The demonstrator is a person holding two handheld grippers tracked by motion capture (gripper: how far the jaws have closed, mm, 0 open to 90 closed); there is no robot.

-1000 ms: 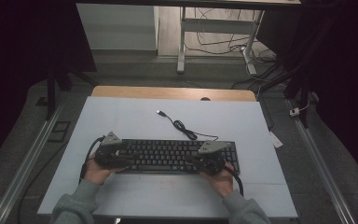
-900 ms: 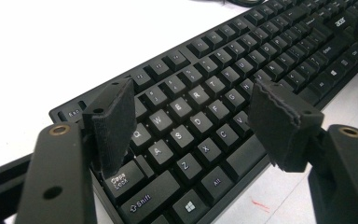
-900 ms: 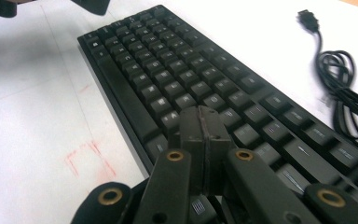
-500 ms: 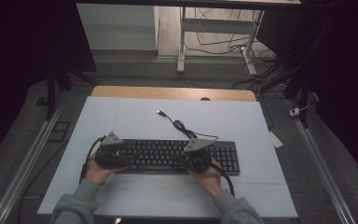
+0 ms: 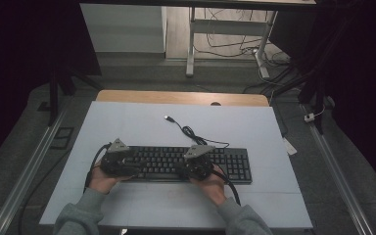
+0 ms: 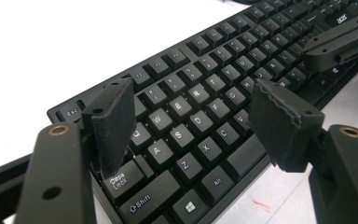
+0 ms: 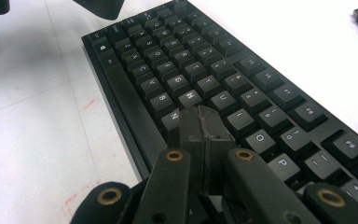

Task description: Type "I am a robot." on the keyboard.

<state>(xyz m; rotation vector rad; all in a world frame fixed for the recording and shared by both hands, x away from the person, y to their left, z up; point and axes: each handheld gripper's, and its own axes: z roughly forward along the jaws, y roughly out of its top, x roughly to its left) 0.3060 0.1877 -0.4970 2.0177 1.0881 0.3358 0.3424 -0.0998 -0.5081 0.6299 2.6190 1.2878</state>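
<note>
A black keyboard lies across the white table top, and its cable runs back to a USB plug. My left gripper hovers over the keyboard's left end. In the left gripper view it stands open, its pads spread above the letter keys with nothing gripped. My right gripper is over the keyboard's middle. In the right gripper view it is shut with its tips together, right at the keys beside H; whether it presses a key I cannot tell.
The white board covers a wooden table whose far edge shows behind it. The coiled keyboard cable lies just behind the keyboard. Metal rails run along both sides of the table. The number pad sits right of my right hand.
My right gripper has slid left along the keyboard, from near its right end to its middle. The left gripper has stayed in place.
</note>
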